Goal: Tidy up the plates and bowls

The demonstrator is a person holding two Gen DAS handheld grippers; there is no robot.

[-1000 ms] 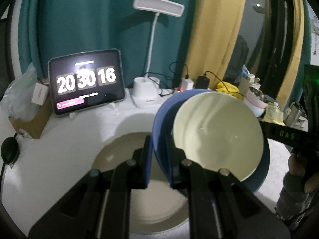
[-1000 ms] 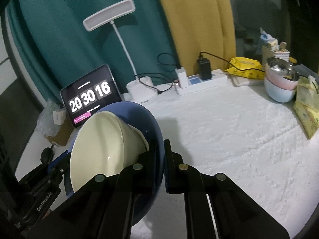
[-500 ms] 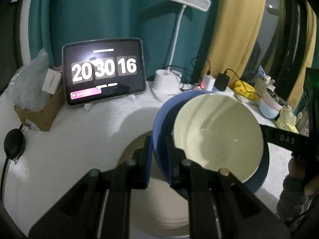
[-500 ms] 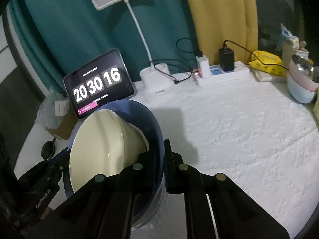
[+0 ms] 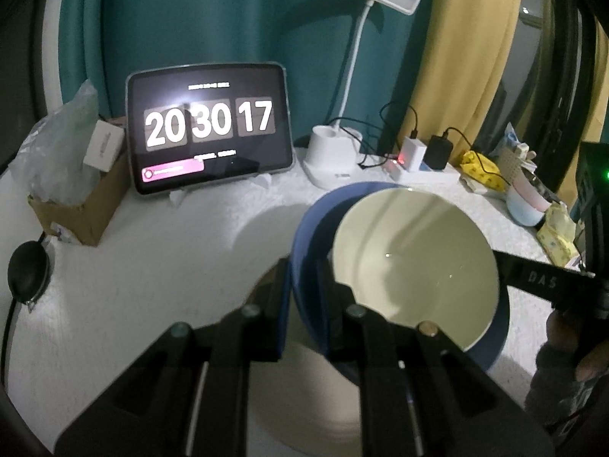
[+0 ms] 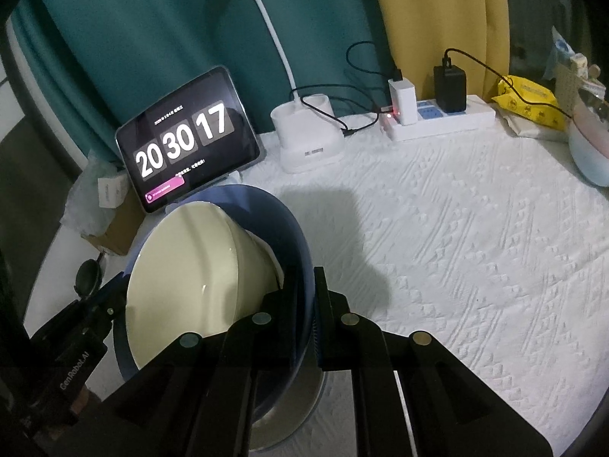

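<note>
A blue dish [image 5: 304, 236] with a cream bowl [image 5: 415, 266] lying in it hangs tilted just over a large cream plate [image 5: 304, 392] on the white tablecloth. My left gripper [image 5: 304, 304] is shut on the dish's left rim. My right gripper [image 6: 304, 316] is shut on the opposite rim of the blue dish [image 6: 281, 221], and the cream bowl [image 6: 190, 266] leans toward the left in that view. Part of the cream plate [image 6: 300, 415] shows under the dish. Each gripper appears in the other's view: the right one [image 5: 540, 278], the left one [image 6: 99, 304].
At the back stand a tablet clock [image 5: 209, 125], a white desk lamp [image 5: 335, 160] and a power strip with chargers [image 6: 437, 118]. Stacked bowls [image 6: 590, 152] and yellow packets [image 6: 529, 103] sit at the right. A cardboard box [image 5: 83, 205] sits at the left.
Both grippers have carried the blue dish and cream bowl down and toward the back of the table, closer over the cream plate. The grips are unchanged.
</note>
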